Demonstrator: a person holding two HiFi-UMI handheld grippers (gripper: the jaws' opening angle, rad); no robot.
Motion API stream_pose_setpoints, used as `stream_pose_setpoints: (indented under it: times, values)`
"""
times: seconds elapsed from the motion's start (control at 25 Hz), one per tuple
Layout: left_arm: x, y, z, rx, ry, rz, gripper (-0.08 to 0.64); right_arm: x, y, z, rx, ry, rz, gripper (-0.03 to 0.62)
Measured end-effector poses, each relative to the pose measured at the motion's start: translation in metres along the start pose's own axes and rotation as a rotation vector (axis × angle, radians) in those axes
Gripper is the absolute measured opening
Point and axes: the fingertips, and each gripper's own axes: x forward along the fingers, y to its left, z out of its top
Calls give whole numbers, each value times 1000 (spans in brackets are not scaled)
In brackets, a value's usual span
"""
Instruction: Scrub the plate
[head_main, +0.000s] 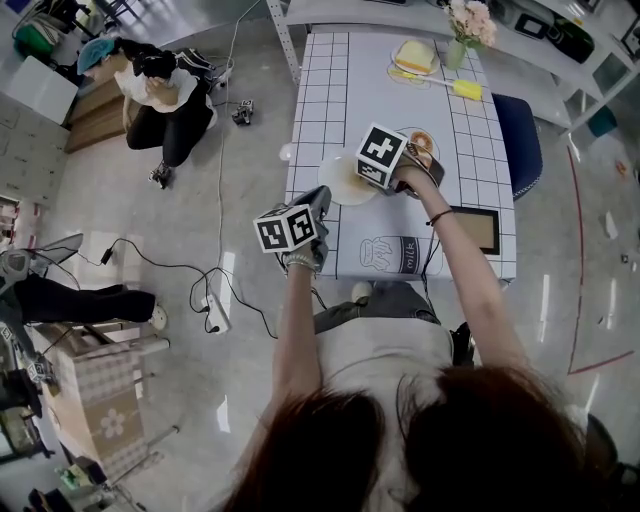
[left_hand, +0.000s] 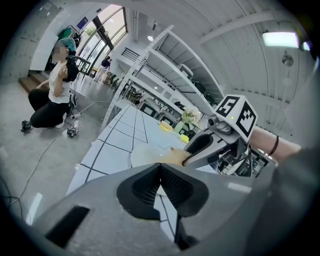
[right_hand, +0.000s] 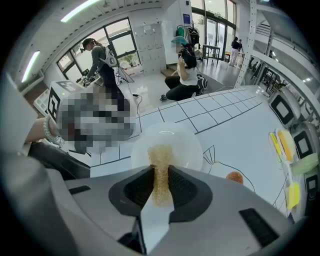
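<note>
Plate (round, white) lies flat on white grid-lined table, near table's left edge, approx. mid-length. R gripper: jaws pinching a tan fibrous scrub pad; pad's free end reaches over plate centre, contact w/ plate surface can't be confirmed. L gripper: jaws pressed together at tips, nothing visible btwn them; tips sit at plate's near rim, on the side toward the person. Orange round printed mark on table just beside plate, R side. Yellow sponge lies at table's far end, well apart from plate
</note>
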Motion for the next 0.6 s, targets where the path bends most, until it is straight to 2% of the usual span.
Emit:
stream_pose_setpoints:
  times: [0.6]
  values:
    - [-7, 8, -3, -10, -15, 45, 11, 4, 21, 3, -7, 2, 69, 78]
